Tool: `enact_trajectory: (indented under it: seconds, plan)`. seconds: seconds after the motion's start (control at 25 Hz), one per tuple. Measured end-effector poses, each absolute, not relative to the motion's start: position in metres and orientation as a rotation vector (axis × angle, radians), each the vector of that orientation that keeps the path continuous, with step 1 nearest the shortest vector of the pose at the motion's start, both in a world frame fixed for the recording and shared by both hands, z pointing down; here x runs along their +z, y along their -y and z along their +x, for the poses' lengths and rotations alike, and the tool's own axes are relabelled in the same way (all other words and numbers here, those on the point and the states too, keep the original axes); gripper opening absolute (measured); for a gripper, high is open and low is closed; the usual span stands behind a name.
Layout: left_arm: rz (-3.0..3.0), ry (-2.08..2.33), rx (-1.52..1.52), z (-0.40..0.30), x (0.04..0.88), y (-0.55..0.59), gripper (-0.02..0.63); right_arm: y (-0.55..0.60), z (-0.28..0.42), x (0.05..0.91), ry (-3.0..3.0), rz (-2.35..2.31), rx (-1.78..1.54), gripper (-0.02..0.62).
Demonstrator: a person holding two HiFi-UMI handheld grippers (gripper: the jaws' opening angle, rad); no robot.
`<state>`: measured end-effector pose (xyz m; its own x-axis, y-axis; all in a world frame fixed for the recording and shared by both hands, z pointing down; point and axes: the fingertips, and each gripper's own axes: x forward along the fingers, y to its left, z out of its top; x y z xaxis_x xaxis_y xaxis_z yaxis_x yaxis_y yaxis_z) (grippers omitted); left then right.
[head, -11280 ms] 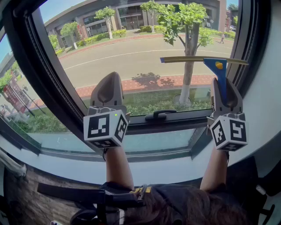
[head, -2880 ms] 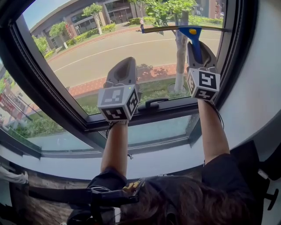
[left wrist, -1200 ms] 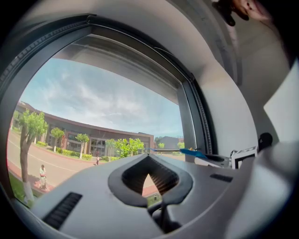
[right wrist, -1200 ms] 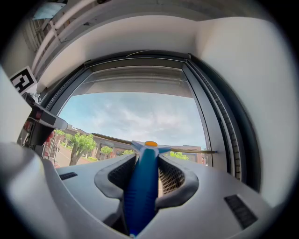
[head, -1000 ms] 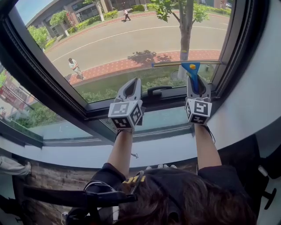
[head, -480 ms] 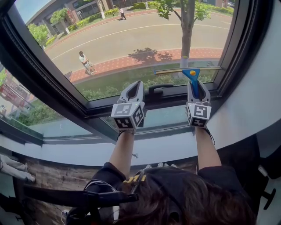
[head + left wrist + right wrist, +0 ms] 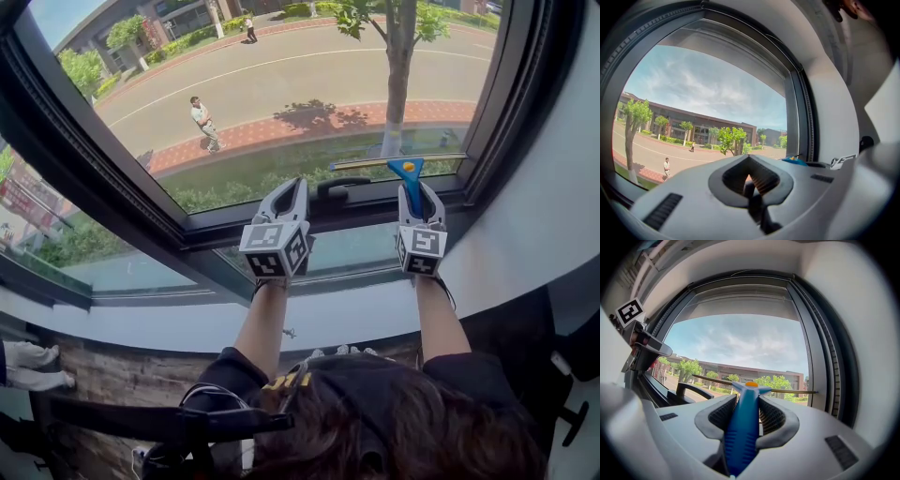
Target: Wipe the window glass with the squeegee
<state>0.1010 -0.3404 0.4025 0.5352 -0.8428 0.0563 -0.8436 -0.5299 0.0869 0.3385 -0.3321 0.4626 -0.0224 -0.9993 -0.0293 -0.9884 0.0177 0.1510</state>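
Note:
The blue-handled squeegee (image 7: 410, 180) is held upright, its long blade (image 7: 398, 161) lying level against the window glass (image 7: 281, 84) just above the pane's bottom edge. My right gripper (image 7: 413, 190) is shut on the blue handle (image 7: 742, 427); the blade (image 7: 787, 391) crosses the view beyond the jaws. To the left, at about the same height, my left gripper (image 7: 296, 186) is shut and holds nothing, its tips near the bottom frame. In the left gripper view, the left gripper (image 7: 750, 178) points at the glass, and a bit of the blue squeegee (image 7: 794, 161) shows at right.
A black window handle (image 7: 339, 187) sits on the bottom frame (image 7: 234, 225) between the grippers. A lower pane (image 7: 347, 251) and a white sill (image 7: 356, 323) lie below. The dark side frame (image 7: 497, 103) and a white wall (image 7: 562, 178) stand close on the right.
The right gripper has drawn the squeegee down the glass from near the top of the pane to just above its bottom edge. The left gripper has come down alongside it.

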Motion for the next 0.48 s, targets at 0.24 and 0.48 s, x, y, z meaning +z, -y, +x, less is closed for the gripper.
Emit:
enact_trajectory:
  seconds: [0.24, 0.48]
  plan:
    - [2.646, 1.461, 0.012, 0.101, 0.408, 0.337, 0.003, 0.332, 0.338, 0.473, 2.180, 2.121, -0.139, 0.143]
    - [2.629, 1.466, 0.004, 0.098, 0.410, 0.335, 0.003, 0.331, 0.339, 0.488, 2.168, 2.110, -0.073, 0.143]
